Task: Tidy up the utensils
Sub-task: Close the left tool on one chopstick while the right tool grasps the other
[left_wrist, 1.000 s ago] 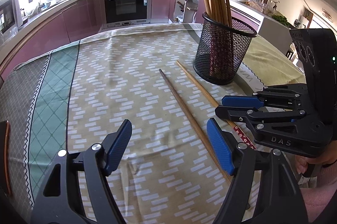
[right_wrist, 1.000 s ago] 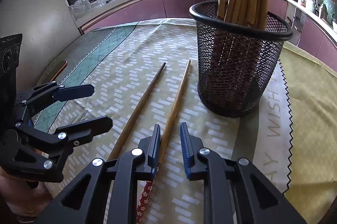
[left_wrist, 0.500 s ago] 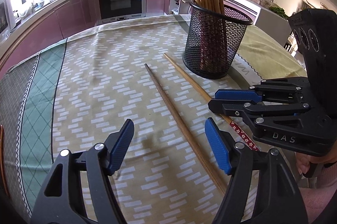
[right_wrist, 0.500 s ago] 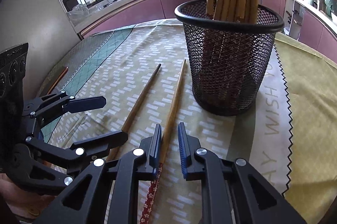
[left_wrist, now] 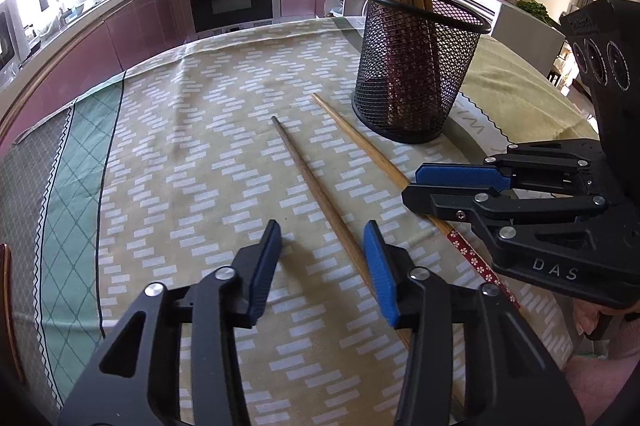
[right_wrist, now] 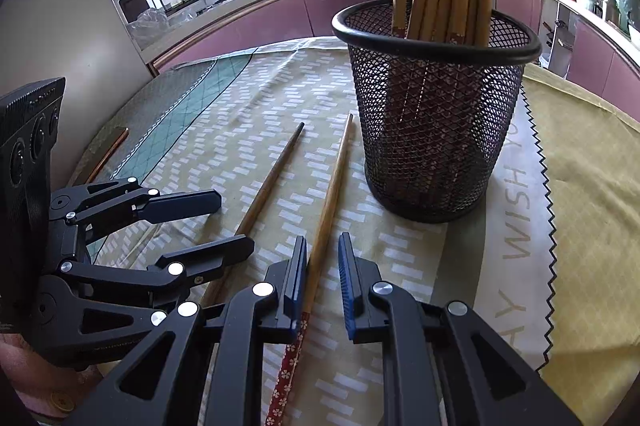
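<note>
The two loose chopsticks looked light, thin and rigid, with smooth rounded shafts that I judged would roll or slip out of a loose pinch; the sensible hold seemed to be across the thicker end, near the claws, not the tapered tip. The dark stick point(left_wrist: 316, 192) was plain brown wood narrowing to a blackish tip. The pale stick point(left_wrist: 360, 142) was lighter bamboo with a red flowered band at its thick end (best seen in the right wrist view). Both lay flat on the desk point(left_wrist: 192, 154), side by side but apart, tips toward 12 o'clock.

The left claw point(left_wrist: 320, 266) straddled the dark stick's thick end, its jaws closing, the stick passing close by the right pad with a clear gap on the other side. The right claw point(right_wrist: 322, 282) stood narrow around the pale stick; whether both pads pressed it I could not tell for sure, as a slim gap showed on one side.

A mesh cup point(left_wrist: 416, 82) holding more chopsticks stood at 1 o'clock of the sticks' tips, just beside the pale one.
</note>
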